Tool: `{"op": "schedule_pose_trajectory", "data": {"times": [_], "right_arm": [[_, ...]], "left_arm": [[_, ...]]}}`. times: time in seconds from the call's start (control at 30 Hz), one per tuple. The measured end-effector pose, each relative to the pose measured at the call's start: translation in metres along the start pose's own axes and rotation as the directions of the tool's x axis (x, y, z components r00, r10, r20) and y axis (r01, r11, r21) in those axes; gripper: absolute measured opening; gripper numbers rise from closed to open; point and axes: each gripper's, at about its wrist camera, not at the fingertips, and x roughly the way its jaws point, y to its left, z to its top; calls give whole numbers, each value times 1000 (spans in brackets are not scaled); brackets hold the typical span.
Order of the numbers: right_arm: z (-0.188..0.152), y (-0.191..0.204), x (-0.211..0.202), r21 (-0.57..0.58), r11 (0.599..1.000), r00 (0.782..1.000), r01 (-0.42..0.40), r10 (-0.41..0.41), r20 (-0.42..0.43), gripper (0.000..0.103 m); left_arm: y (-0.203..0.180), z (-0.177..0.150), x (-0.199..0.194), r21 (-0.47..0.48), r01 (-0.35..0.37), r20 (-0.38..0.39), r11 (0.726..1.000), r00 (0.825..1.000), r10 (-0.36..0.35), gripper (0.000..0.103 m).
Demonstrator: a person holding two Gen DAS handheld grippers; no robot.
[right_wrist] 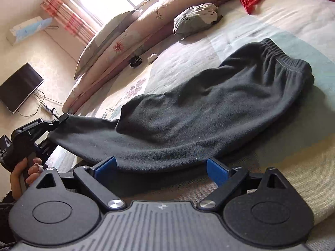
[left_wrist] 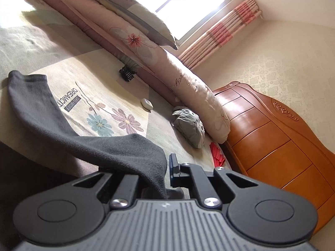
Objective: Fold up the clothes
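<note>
Dark grey fleece trousers (right_wrist: 209, 108) lie across the bed, with the elastic waistband (right_wrist: 282, 56) at the upper right. My left gripper (left_wrist: 167, 173) is shut on the leg end of the trousers (left_wrist: 62, 129), and the cloth drapes over its left finger. In the right wrist view the left gripper (right_wrist: 62, 118) holds that end lifted off the sheet, a person's hand (right_wrist: 23, 171) on its handle. My right gripper (right_wrist: 162, 167) is open wide at the trousers' near edge. Its blue pads (right_wrist: 106, 165) stand to either side of the hem and do not press on it.
The bed sheet (left_wrist: 52, 48) has a flower print. Along its far side lie a rolled quilt (left_wrist: 184, 79) and pillows (left_wrist: 134, 10), a grey plush cushion (left_wrist: 190, 125), a red fan (left_wrist: 217, 154), a black hair clip (left_wrist: 126, 72) and a small white object (left_wrist: 146, 104). A wooden headboard (left_wrist: 272, 136) stands on the right.
</note>
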Motion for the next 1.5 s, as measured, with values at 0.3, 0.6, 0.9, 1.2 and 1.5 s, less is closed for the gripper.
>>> {"op": "schedule_pose_trajectory", "data": {"times": [0.3, 0.6, 0.9, 1.2, 1.5], "right_arm": [[16, -40, -27, 123, 987, 986, 104, -119, 118, 85], [36, -79, -31, 225, 939, 937, 258, -300, 177, 46], [47, -85, -20, 199, 920, 909, 337, -373, 184, 7], [48, -89, -24, 192, 907, 895, 375, -408, 181, 6], [52, -82, -23, 163, 896, 879, 413, -439, 186, 6]], "left_arm": [[-13, -10, -23, 88, -15, -27, 996, 999, 18, 6], [-2, -19, -21, 80, -36, -71, 996, 997, 42, 6], [4, -21, -20, 64, -30, -103, 997, 994, 37, 6], [34, -33, -20, 20, -102, -168, 995, 980, 104, 6], [40, -33, -27, 28, -105, -169, 994, 980, 108, 6]]}}
